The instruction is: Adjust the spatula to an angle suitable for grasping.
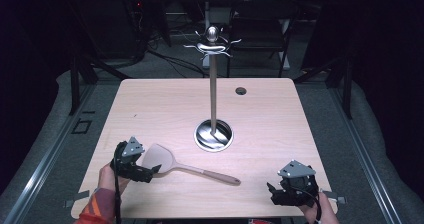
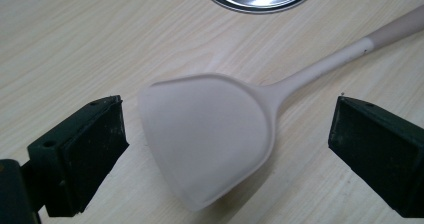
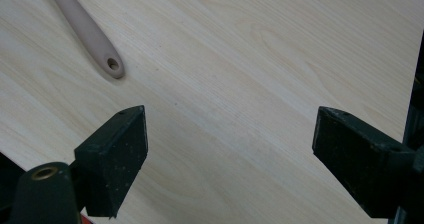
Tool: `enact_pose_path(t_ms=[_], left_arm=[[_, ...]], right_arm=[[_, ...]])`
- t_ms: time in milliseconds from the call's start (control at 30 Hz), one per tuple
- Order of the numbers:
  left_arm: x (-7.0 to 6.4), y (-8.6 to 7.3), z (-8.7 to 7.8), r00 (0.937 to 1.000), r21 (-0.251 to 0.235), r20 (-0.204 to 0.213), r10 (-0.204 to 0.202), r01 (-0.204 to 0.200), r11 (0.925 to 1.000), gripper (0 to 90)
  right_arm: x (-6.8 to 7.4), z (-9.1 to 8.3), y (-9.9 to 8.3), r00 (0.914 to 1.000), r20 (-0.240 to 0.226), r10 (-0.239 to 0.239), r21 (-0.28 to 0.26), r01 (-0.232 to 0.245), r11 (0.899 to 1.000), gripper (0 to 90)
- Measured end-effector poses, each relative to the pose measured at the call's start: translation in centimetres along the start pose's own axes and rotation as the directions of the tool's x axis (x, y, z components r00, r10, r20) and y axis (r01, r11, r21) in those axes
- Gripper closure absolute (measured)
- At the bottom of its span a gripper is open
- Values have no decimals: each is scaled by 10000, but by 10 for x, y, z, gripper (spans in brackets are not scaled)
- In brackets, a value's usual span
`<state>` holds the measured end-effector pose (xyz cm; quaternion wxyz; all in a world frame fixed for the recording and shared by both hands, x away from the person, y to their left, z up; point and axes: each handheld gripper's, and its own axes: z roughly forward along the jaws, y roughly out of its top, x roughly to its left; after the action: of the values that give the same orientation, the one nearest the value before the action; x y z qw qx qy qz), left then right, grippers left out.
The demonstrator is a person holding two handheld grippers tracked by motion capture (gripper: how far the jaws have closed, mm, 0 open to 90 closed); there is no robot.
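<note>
A pale spatula (image 1: 172, 163) lies flat on the wooden table (image 1: 165, 101), blade to the left, handle running right. My left gripper (image 1: 152, 171) stands open at the blade. In the left gripper view the blade (image 2: 210, 139) lies between the two wide-apart jaws and touches neither. My right gripper (image 1: 272, 191) rests open near the table's front right corner, with bare wood between its jaws. The handle end (image 3: 107, 59), with its hanging hole, lies ahead and to the left in the right gripper view.
A metal utensil stand (image 1: 213, 91) rises from a round shiny base (image 1: 213, 135) at the table's middle, with curved hooks (image 1: 212, 46) at its top. A small round hole (image 1: 241, 90) sits in the far table area. A chair (image 1: 260, 24) stands behind the table.
</note>
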<state>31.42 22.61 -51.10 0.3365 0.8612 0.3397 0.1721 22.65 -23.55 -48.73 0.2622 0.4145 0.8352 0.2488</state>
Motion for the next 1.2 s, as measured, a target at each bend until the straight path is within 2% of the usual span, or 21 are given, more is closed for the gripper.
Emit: enact_pose_path(t_ms=[133,200,400,500,567,633,667,733,833,900,967,1000,1067,1100,1167,1200], left_arm=[[1,0,5,9993,35,325,-157,156,9999,16],[0,1,7,9991,89,408,-109,106,9999,11],[-8,11,16,9987,419,262,431,-442,9981,39],[-12,15,20,9964,474,522,666,-691,9965,33],[-13,17,24,9941,515,879,640,-687,9963,4],[-15,21,30,9925,710,1049,625,-702,9950,0],[-17,23,35,9869,916,1422,759,-895,9918,0],[-19,24,37,9855,1002,1491,804,-959,9903,0],[-24,26,46,9773,1170,1846,1042,-1272,9850,0],[-27,28,50,9719,1200,2071,1119,-1387,9830,0],[-31,31,56,9690,1351,2143,1228,-1540,9788,7],[-32,32,59,9649,1511,2298,1272,-1645,9747,11],[-35,33,63,9638,1654,2346,1269,-1682,9718,31],[-35,33,64,9619,1700,2423,1267,-1706,9706,70],[-36,34,65,9647,1656,2335,1214,-1625,9727,162],[-36,35,65,9619,1645,2443,1224,-1655,9724,156]], right_arm=[[0,2,1,9999,-79,-134,163,135,9998,140],[0,2,1,9998,-99,-150,181,152,9997,140],[1,4,1,9994,-187,-281,382,288,9989,140],[1,4,1,9994,-216,-255,392,263,9989,140],[0,6,1,9992,-269,-309,508,323,9982,140],[0,7,2,9984,-415,-385,646,412,9971,140],[1,8,2,9983,-434,-400,666,428,9969,140],[1,8,2,9983,-433,-379,661,407,9970,139],[-1,9,3,9987,-474,-195,660,227,9976,139],[-2,10,3,9984,-512,-224,775,263,9966,139],[0,10,3,9980,-559,-289,762,331,9965,138],[0,10,4,9975,-629,-332,770,380,9963,138],[0,11,4,9975,-577,-408,829,455,9955,138],[0,11,4,9975,-602,-382,791,430,9959,138],[0,10,3,9978,-560,-367,744,409,9964,136],[0,10,3,9976,-594,-345,716,387,9967,136]])
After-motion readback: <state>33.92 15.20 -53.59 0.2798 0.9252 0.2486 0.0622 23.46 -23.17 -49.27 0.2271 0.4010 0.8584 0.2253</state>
